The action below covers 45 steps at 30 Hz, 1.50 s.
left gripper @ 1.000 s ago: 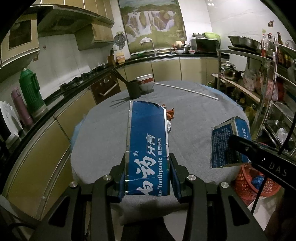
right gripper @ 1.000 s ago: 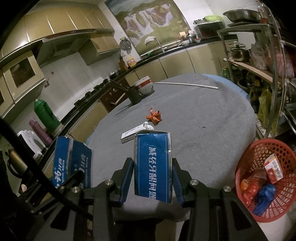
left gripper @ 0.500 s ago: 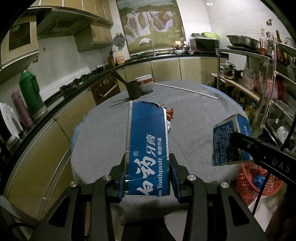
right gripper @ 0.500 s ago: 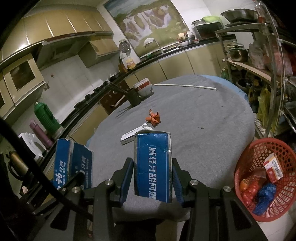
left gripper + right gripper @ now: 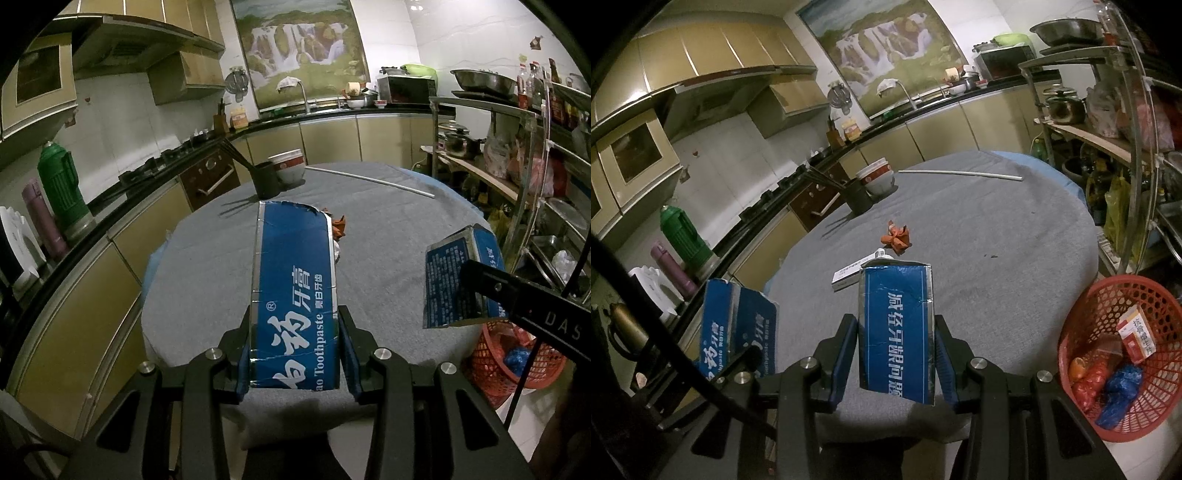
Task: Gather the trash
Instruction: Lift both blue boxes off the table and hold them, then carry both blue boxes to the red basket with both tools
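Observation:
My left gripper (image 5: 295, 326) is shut on a blue toothpaste box (image 5: 295, 280) with a torn far end, held above the near edge of the grey table (image 5: 388, 236). My right gripper (image 5: 895, 325) is shut on a shorter blue box piece (image 5: 897, 325). That piece (image 5: 458, 277) also shows at the right of the left wrist view, and the toothpaste box (image 5: 735, 325) at the left of the right wrist view. On the table lie an orange crumpled wrapper (image 5: 895, 238) and a small white box (image 5: 849, 275). A red basket (image 5: 1082, 317) with trash stands low at the right.
At the table's far side stand stacked bowls (image 5: 877, 173), a dark cup with chopsticks (image 5: 858, 195) and a long white rod (image 5: 960, 173). A metal shelf rack (image 5: 1137, 147) rises to the right of the table. Counters and cabinets run along the left and back.

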Each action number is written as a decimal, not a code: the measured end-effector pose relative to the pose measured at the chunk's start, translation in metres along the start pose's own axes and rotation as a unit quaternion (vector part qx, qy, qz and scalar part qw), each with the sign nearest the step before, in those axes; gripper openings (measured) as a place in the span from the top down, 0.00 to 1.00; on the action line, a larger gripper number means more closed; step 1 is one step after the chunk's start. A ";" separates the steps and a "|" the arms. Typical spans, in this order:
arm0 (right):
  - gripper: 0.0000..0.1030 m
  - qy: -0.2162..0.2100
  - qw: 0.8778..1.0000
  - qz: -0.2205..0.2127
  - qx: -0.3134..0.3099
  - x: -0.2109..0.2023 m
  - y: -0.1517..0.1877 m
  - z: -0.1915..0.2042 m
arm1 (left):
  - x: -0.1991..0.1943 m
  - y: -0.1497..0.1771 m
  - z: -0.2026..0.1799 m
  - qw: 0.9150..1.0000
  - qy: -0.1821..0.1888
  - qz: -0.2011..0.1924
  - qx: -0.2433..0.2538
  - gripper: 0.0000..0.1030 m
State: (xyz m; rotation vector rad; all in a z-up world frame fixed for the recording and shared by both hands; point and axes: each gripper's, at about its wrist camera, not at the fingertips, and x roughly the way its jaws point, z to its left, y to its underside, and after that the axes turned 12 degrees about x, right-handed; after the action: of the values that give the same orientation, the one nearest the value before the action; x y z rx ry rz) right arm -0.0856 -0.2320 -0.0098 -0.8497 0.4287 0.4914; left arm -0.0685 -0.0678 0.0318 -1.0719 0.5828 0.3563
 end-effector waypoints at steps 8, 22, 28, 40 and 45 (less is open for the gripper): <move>0.58 0.000 1.000 -0.002 0.001 0.000 0.000 0.001 | 0.003 0.000 -0.003 1.000 0.001 0.003 0.002 0.59; 0.58 -0.001 1.000 0.000 0.006 -0.001 -0.002 -0.002 | 0.008 0.001 -0.003 1.000 0.005 0.009 0.003 0.59; 0.58 -0.003 1.000 0.002 0.008 0.000 -0.003 -0.003 | 0.009 0.001 -0.003 1.000 0.003 0.009 0.004 0.59; 0.58 -0.003 1.000 -0.003 0.011 -0.001 -0.002 -0.006 | 0.011 0.002 -0.002 1.000 0.004 0.012 -0.001 0.59; 0.58 0.000 1.000 -0.007 0.020 -0.005 -0.001 -0.011 | 0.011 0.001 -0.005 1.000 0.007 0.013 0.003 0.59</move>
State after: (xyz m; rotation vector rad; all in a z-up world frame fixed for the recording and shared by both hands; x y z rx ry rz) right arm -0.0906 -0.2426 -0.0129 -0.8142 0.4309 0.4693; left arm -0.0618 -0.0714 0.0230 -1.0634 0.6097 0.3698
